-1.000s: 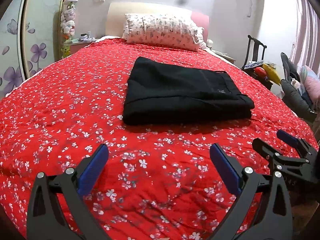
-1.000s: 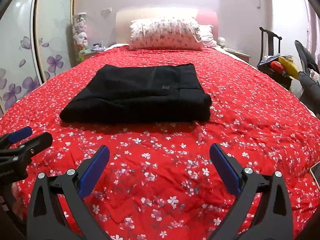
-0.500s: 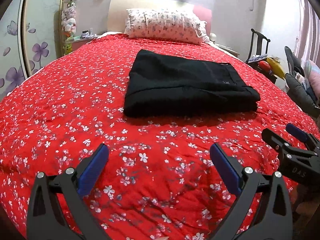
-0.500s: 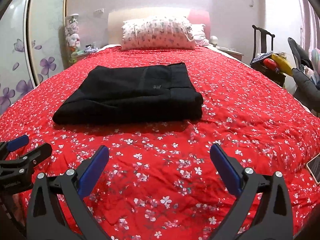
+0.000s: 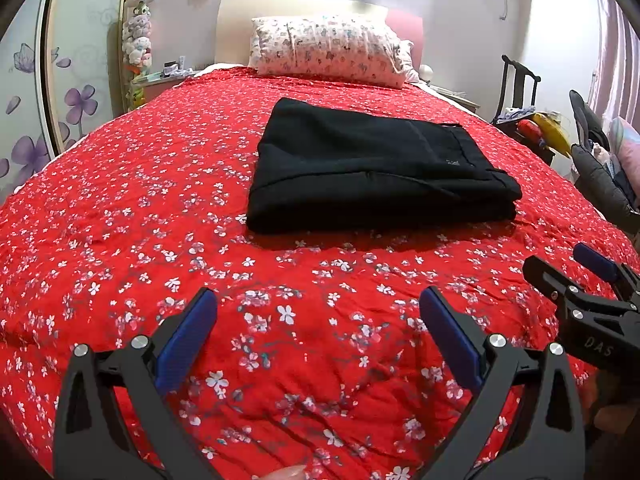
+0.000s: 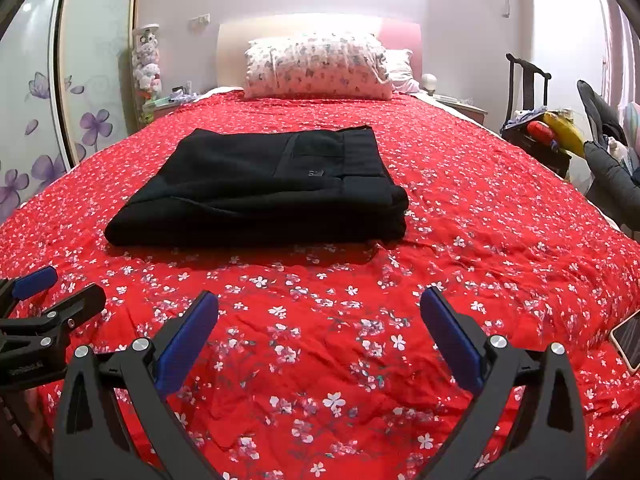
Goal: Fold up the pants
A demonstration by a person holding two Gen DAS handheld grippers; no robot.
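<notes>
Black pants (image 5: 372,172) (image 6: 264,188) lie folded into a flat rectangular stack in the middle of the red flowered bedspread (image 5: 120,220) (image 6: 500,220). My left gripper (image 5: 318,312) is open over the near part of the bed, well short of the stack, nothing between its blue pads. My right gripper (image 6: 319,312) is also open and empty, equally far back from the pants. In the left wrist view the right gripper (image 5: 576,264) appears at the right edge; in the right wrist view the left gripper (image 6: 60,284) appears at the left edge.
A flowered pillow (image 6: 316,66) leans on the headboard. Wardrobe doors with purple flowers (image 5: 76,100) run along the left. A dark chair (image 6: 524,92) with clutter and clothes stands at the right. A phone (image 6: 628,340) lies at the bed's right edge.
Both grippers have drawn back and risen slightly from the folded pants, so the stack sits a bit farther off. The pants have not moved, and both grippers stay open.
</notes>
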